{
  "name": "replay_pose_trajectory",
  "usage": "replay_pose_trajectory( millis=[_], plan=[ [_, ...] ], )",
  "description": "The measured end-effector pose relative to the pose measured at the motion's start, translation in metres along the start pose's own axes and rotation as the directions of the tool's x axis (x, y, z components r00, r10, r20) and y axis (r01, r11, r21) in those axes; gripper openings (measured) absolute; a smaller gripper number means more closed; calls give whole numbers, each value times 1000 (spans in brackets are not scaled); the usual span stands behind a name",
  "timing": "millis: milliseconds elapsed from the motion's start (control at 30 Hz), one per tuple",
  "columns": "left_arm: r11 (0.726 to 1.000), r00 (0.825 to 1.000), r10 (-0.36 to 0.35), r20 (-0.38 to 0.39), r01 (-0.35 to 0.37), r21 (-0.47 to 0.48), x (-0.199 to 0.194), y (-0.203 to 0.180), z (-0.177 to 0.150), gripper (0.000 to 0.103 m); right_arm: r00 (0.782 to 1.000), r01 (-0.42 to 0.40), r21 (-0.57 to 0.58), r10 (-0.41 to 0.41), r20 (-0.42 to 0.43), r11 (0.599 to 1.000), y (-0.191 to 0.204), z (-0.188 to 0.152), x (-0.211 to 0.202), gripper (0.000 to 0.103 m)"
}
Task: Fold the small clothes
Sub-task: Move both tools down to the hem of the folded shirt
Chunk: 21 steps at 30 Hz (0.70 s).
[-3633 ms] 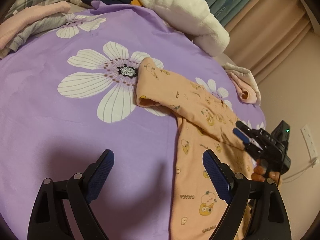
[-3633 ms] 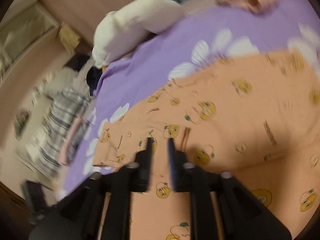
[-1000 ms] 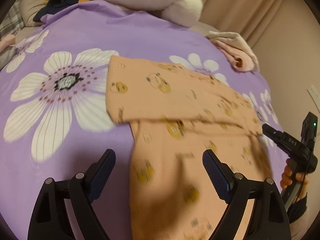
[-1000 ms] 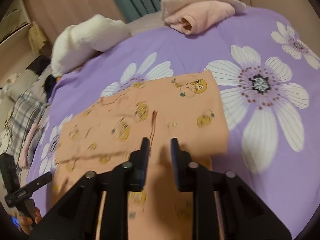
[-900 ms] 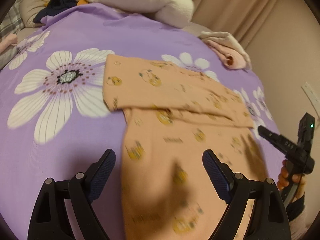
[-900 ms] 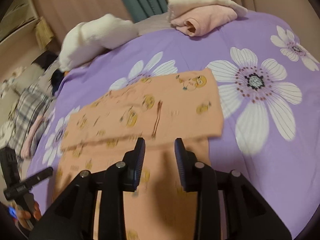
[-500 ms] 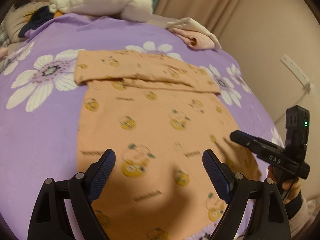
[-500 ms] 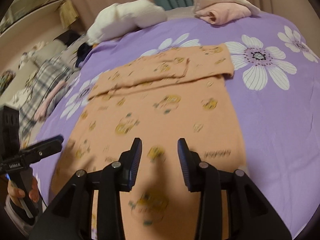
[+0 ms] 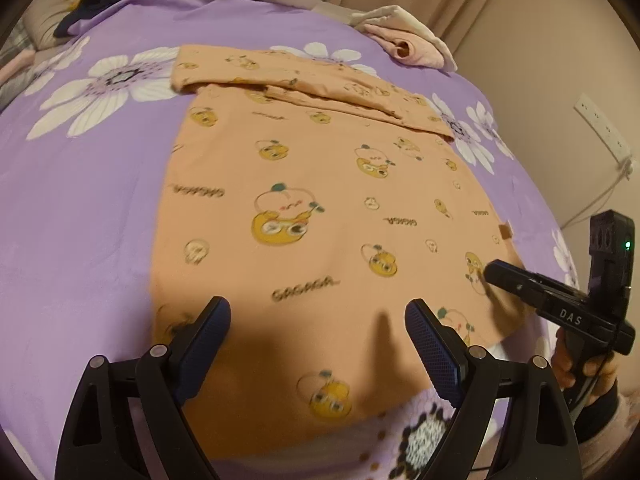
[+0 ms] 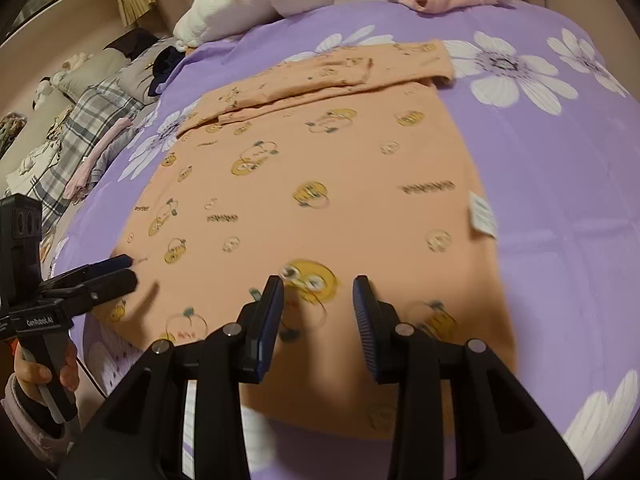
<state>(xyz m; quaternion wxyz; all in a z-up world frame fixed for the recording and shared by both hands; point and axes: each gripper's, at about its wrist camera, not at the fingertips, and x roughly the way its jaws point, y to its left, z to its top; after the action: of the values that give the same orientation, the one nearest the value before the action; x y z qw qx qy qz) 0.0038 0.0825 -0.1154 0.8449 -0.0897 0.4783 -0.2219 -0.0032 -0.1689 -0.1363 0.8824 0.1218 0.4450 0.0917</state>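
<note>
Purple bedspread (image 9: 80, 208) carries the shirt (image 9: 320, 200) under both empty, parted grippers (image 9: 318, 344) (image 10: 318, 312); a one-layer pinch at the hem (image 10: 360, 424) risks skewing the fold.

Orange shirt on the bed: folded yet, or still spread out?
Partly folded. The orange shirt has its far end, sleeves it seems, folded across the top; the body lies spread flat on the purple bedspread.

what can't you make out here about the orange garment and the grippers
- Orange garment: near hem hidden behind the left gripper in the left wrist view.
- Same hem, right wrist view: blurred, partly behind the right gripper.
- White tag on its edge: print too blurred to read.
- Sleeves folded on top: the neckline under them is hidden.
</note>
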Motion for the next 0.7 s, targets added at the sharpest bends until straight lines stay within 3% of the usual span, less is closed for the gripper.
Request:
replay_pose_trajectory(
  millis=[267,400,600,700],
  plan=[
    [996,1000,-11,12,12,-84,-24,18,-12,89,999,42,56,-42,13,998,-25,-15,-24,38],
    [991,998,-1,56,8,-131,-43,29,-14,89,997,59,104,-64,48,993,-39,-17,-39,43],
    [968,993,-32,111,58,-243,-60,59,-10,89,994,-13,247,-15,108,969,-68,-16,-56,56],
    [945,991,-80,109,110,-308,-59,74,-12,89,993,-53,304,19,115,951,-77,-17,-57,57]
  ],
)
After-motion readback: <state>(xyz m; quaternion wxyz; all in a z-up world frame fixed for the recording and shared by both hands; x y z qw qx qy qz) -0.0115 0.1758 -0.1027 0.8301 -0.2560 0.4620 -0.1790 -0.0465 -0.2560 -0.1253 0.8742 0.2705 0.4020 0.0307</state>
